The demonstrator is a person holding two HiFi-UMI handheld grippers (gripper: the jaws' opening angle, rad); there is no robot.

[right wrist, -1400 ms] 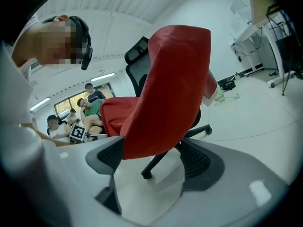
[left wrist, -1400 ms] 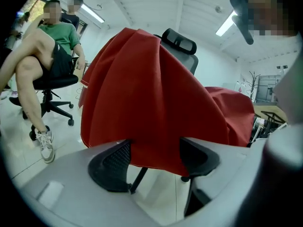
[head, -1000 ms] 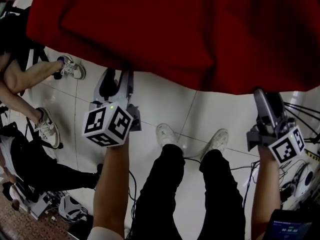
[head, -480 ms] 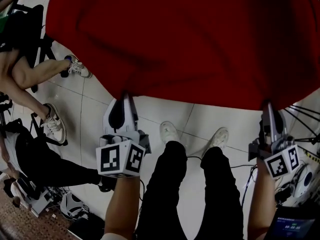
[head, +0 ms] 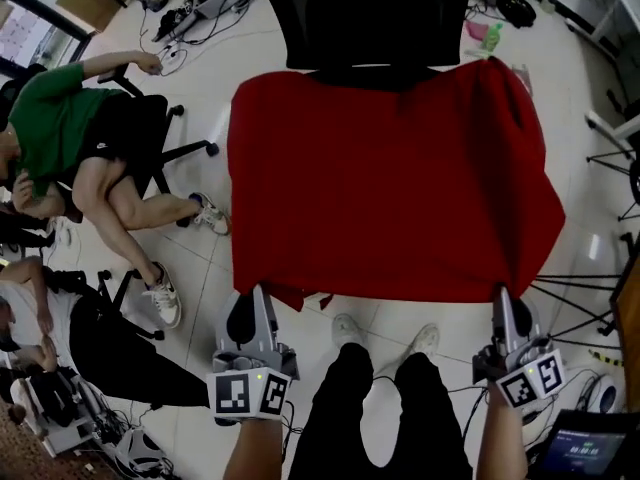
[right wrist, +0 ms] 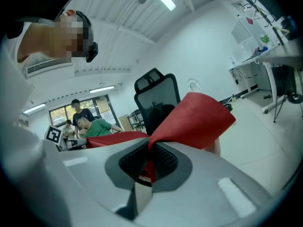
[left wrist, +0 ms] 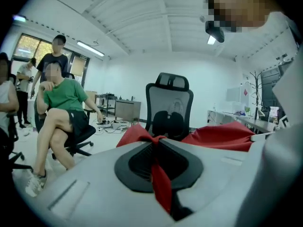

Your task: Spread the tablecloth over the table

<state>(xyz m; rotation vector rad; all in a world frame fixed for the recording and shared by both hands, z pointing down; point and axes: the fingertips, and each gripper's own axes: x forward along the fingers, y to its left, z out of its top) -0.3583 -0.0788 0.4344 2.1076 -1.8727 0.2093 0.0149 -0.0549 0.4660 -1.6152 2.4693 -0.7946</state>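
Observation:
A red tablecloth hangs stretched out flat in front of me, covering the table beneath, which I cannot see. My left gripper is shut on the cloth's near left corner, and a red strip runs pinched between its jaws. My right gripper is shut on the near right corner, where the cloth fans out from the closed jaws. Both grippers are held up at the cloth's near edge, one on each side of my legs.
A black office chair stands at the far side of the cloth. A person in a green shirt sits on a chair at the left, another person lower left. Cables and gear lie on the floor on both sides.
Both grippers closed on the cloth's near corners and rose. The cloth, which filled the top of the head view, now shows as a whole spread sheet further away.

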